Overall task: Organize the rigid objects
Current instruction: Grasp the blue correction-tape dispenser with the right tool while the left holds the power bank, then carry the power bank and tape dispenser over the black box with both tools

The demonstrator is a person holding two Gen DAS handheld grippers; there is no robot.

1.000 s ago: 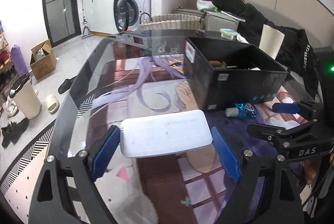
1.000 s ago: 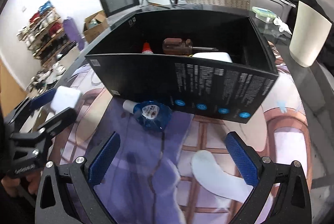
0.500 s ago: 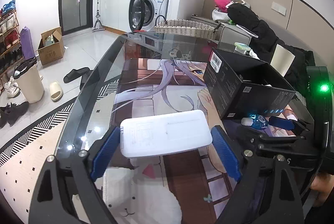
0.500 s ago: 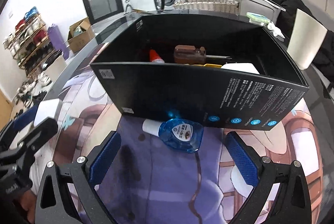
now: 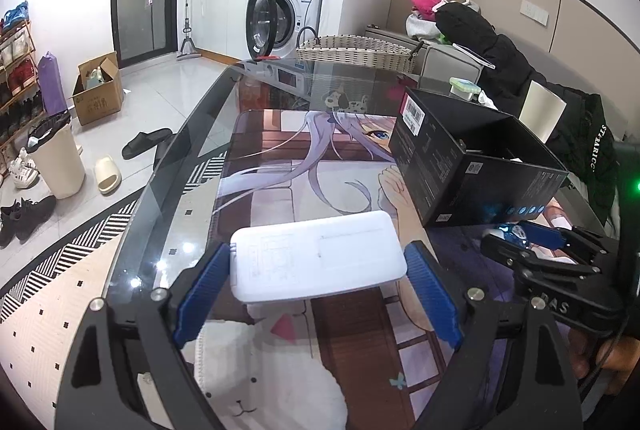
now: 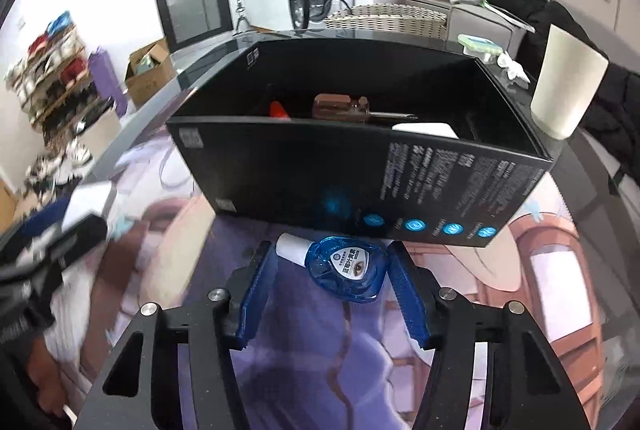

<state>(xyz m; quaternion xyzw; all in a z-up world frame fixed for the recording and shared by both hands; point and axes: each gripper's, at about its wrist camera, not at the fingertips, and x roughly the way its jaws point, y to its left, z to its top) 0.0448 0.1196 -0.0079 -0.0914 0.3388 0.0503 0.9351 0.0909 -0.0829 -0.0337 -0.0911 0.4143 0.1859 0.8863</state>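
My left gripper (image 5: 316, 288) is shut on a white flat rectangular case (image 5: 318, 261) and holds it above the picture mat. A black open box (image 6: 360, 165) stands on the mat and holds a brown screwdriver (image 6: 340, 106), a red-tipped item (image 6: 279, 109) and a white block (image 6: 425, 130). A blue eye-drop bottle (image 6: 347, 266) with a white cap lies on the mat against the box's near wall. My right gripper (image 6: 330, 286) has narrowed around the bottle, its blue pads close on both sides. The box also shows in the left wrist view (image 5: 472, 165).
A cream cup (image 6: 566, 85) stands to the right of the box. A green-lidded container (image 6: 479, 44) sits behind it. A wicker basket (image 5: 354, 47) is at the table's far end. The glass table edge (image 5: 168, 165) runs along the left, with floor and shoes beyond.
My right gripper moved forward to the blue bottle and its fingers closed in around it. My left gripper drew back from the box and rose, still holding the white case.
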